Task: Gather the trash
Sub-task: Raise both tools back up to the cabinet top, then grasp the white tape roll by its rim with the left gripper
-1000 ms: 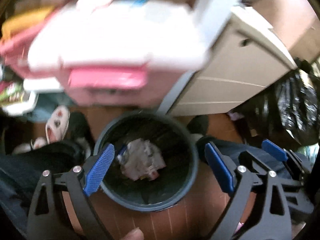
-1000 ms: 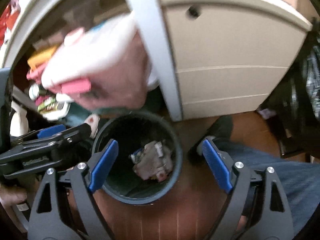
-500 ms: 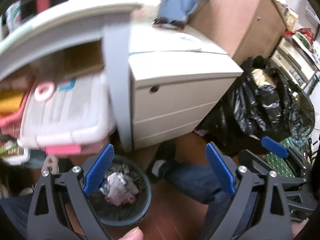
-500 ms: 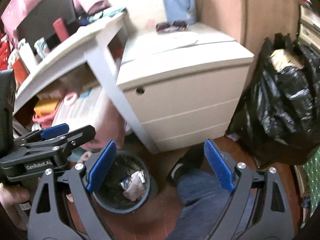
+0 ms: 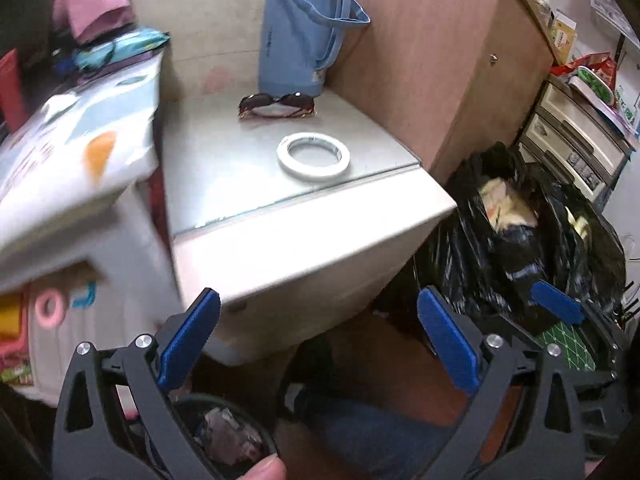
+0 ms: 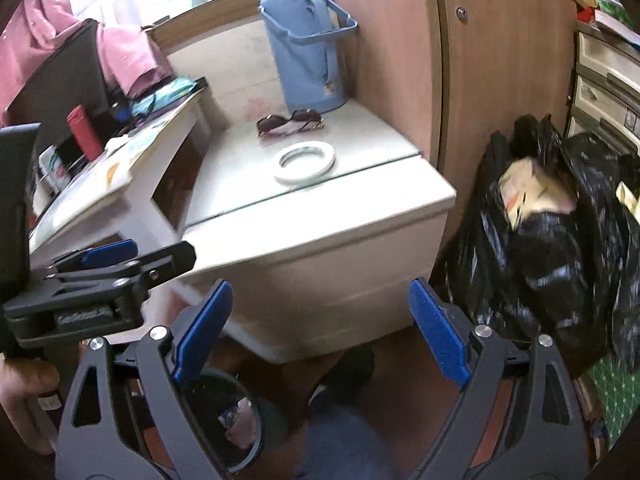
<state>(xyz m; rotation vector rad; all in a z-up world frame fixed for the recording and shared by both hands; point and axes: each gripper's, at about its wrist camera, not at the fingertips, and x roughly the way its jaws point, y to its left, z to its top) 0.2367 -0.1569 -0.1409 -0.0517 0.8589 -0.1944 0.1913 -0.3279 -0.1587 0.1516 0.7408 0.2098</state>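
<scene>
A dark round trash bin [image 5: 224, 436] stands on the floor at the bottom left with crumpled paper trash [image 5: 228, 436] in it; it also shows in the right wrist view [image 6: 240, 424]. My left gripper [image 5: 318, 340] is open and empty, raised in front of a white drawer cabinet [image 5: 304, 248]. My right gripper [image 6: 320, 330] is open and empty, also facing the cabinet [image 6: 320, 248]. The left gripper shows at the left of the right wrist view [image 6: 112, 276].
On the cabinet top lie a white tape roll [image 5: 313, 156], sunglasses [image 5: 277, 105] and a blue thermos jug [image 5: 304, 28]. A full black garbage bag [image 5: 520, 240] stands at the right by a wooden wardrobe [image 5: 440, 60]. A cluttered white desk [image 6: 104, 184] is at the left. My leg [image 5: 360, 432] is below.
Both grippers have risen and tilted up from over the bin; the view now takes in the cabinet top, and the bin has slid to the bottom edge. Both stay open.
</scene>
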